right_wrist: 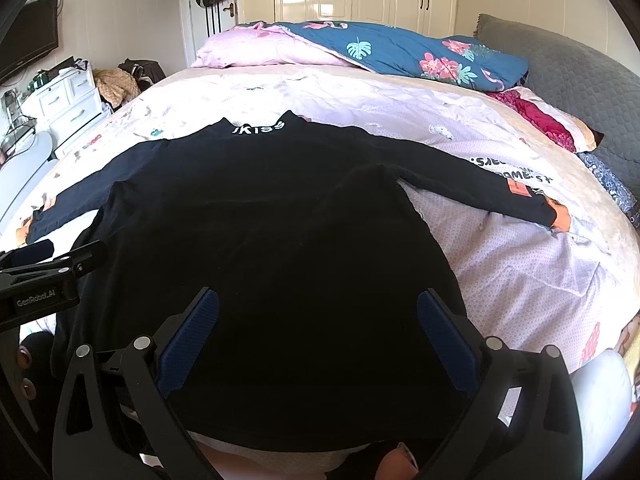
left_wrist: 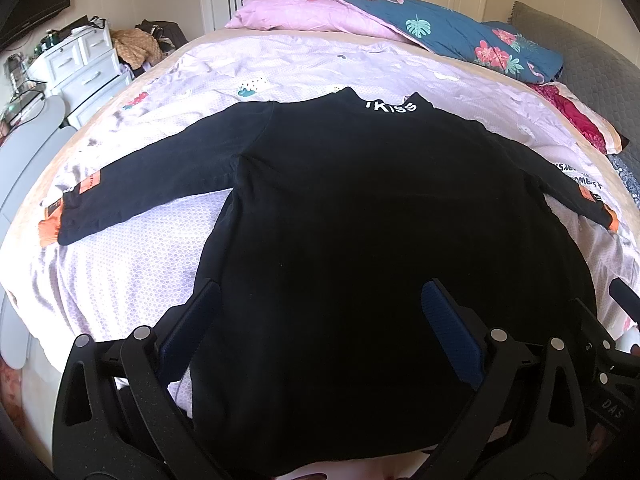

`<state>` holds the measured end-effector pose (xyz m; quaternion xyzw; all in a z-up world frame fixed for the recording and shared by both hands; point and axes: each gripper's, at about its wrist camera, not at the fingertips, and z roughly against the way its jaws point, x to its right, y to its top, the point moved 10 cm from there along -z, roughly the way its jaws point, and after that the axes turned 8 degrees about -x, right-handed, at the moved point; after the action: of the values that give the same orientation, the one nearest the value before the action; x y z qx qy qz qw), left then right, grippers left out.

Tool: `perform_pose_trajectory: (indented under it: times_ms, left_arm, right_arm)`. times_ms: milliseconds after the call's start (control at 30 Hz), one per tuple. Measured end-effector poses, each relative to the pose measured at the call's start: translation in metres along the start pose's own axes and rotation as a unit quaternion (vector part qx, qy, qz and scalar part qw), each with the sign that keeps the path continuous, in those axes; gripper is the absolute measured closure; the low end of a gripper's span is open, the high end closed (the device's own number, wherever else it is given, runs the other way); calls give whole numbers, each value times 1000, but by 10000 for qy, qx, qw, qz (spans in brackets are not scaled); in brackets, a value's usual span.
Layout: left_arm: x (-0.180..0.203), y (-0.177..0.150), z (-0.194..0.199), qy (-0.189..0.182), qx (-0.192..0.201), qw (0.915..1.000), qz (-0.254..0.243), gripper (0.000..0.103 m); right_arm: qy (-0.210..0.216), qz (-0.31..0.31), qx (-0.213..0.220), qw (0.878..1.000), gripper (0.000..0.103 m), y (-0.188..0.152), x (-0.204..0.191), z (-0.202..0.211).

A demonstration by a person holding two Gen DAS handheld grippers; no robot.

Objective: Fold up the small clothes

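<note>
Black top lies spread flat on the bed.

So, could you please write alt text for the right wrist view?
A black long-sleeved top lies spread flat on a bed, sleeves out, collar away from the camera. The open right gripper hovers over its hem, with the left gripper at the frame's left edge.
</note>
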<state>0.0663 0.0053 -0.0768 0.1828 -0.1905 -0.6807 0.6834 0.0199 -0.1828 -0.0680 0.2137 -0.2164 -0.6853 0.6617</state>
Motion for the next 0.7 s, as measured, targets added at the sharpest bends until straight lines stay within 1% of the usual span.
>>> perform_pose_trajectory:
  times_ms: [367, 533, 700]
  left_arm:
    - [5, 1, -4, -31, -46, 10000, -16, 9]
    - [8, 10, -9, -110, -82, 9999, 1, 9]
    - [10, 26, -13, -62, -43, 10000, -20, 9]
  right_arm:
    - [32, -52, -20, 10000, 4, 4, 0, -3]
    - [59, -148, 9, 9999, 4, 17, 5, -6]
    - [71, -303, 53, 9995, 4, 36, 13, -10]
